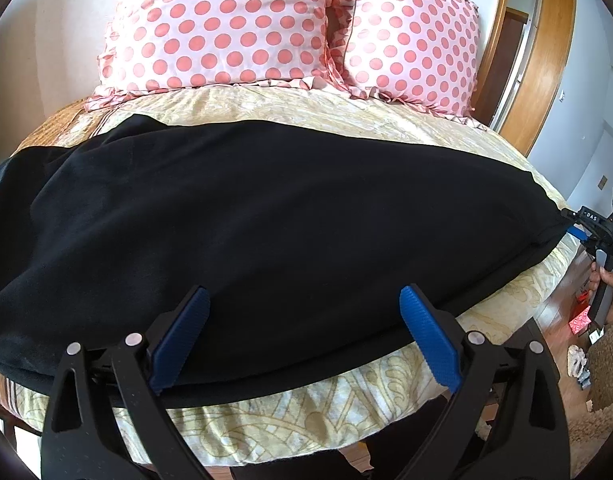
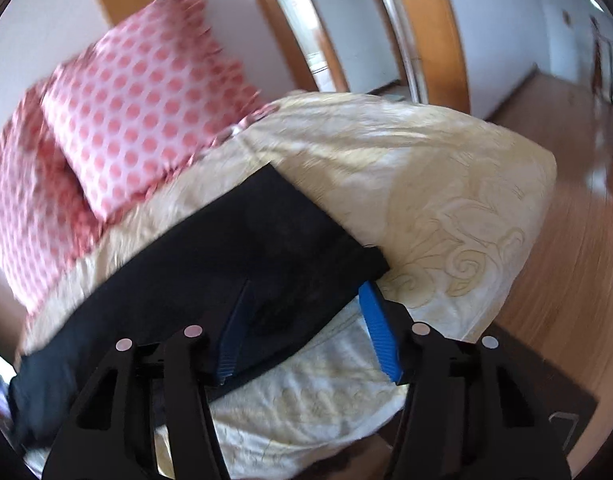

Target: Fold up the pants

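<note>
**Black pants spread across the bed, both tools at the near edge**

The black pants (image 1: 266,216) lie flat across the bed (image 1: 346,392), stretched from about nine o'clock to three o'clock in the left wrist view, over a cream and gold patterned bedcover. Behind them, toward twelve o'clock, two pink polka-dot pillows (image 1: 226,24) lean against the wall.

The left tool (image 1: 304,300) sits at six o'clock of its own view, over the near hem of the pants. Its jaws stand wide apart; the blue pads (image 1: 430,344) rest over the dark cloth without pinching it, and nothing is caught between them.

The right tool (image 2: 306,292) appears in the left wrist view at three o'clock, at the far end of the pants, with a hand (image 1: 610,292) around its handle. In its own view, which is blurred, the pants (image 2: 226,264) run from about eight o'clock toward the centre, and the squared end of the cloth lies right at the fingertips. The jaws are parted, one blue pad (image 2: 236,332) over the dark cloth and the other (image 2: 380,336) at its edge beside the bedcover. A fold of the cloth lies between the pads, but they do not look pressed on it.

A wooden floor (image 2: 566,264) shows at three o'clock in the right wrist view, and wooden door frames (image 2: 434,32) stand at twelve to one o'clock.
</note>
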`<state>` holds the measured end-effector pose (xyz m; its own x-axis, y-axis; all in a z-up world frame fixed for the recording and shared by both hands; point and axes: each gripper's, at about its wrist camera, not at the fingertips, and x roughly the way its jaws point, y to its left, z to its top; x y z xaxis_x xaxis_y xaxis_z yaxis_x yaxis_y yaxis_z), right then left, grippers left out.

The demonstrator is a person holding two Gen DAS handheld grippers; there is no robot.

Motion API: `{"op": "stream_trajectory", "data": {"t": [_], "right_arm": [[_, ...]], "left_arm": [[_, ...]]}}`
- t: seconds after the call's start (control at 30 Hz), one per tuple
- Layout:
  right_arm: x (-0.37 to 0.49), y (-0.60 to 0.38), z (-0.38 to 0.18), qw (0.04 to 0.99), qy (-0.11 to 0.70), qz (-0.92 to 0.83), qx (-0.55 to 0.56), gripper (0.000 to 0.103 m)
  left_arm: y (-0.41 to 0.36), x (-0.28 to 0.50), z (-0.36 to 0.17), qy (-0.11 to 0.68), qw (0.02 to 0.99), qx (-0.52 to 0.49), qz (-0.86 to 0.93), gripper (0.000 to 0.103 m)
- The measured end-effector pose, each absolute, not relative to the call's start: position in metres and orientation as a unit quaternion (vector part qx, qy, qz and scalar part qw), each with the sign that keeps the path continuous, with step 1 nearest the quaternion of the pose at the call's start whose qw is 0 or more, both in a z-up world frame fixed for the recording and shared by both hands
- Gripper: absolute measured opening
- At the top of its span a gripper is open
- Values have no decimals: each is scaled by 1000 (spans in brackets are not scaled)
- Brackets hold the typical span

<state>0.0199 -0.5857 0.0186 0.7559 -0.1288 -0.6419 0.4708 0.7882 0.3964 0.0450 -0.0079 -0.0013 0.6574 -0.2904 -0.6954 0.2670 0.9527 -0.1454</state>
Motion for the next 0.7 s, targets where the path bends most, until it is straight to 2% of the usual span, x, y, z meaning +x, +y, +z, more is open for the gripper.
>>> {"op": "stream_trajectory", "data": {"t": [0.07, 0.17, 0.3, 0.4, 0.53, 0.67, 0.7], "right_arm": [[17, -589, 17, 893, 295, -164, 297, 57], [12, -587, 18, 886, 299, -190, 300, 52], [7, -588, 20, 880, 299, -251, 270, 56], [13, -585, 17, 890, 301, -243, 242, 60], [17, -572, 17, 902, 301, -184, 249, 60], [19, -557, 16, 908, 295, -115, 274, 51], [19, -556, 15, 908, 294, -121, 273, 44]], "left_arm": [[-7, 46, -1, 384, 911, -16, -152, 96], [-7, 47, -1, 385, 910, -16, -150, 96], [-8, 46, 0, 384, 911, -14, -151, 96], [-8, 46, 1, 384, 911, -10, -152, 97], [-8, 47, 1, 383, 911, -12, -151, 98], [-8, 47, 0, 384, 911, -12, -151, 98], [-8, 47, 1, 384, 911, -12, -150, 98]]}}
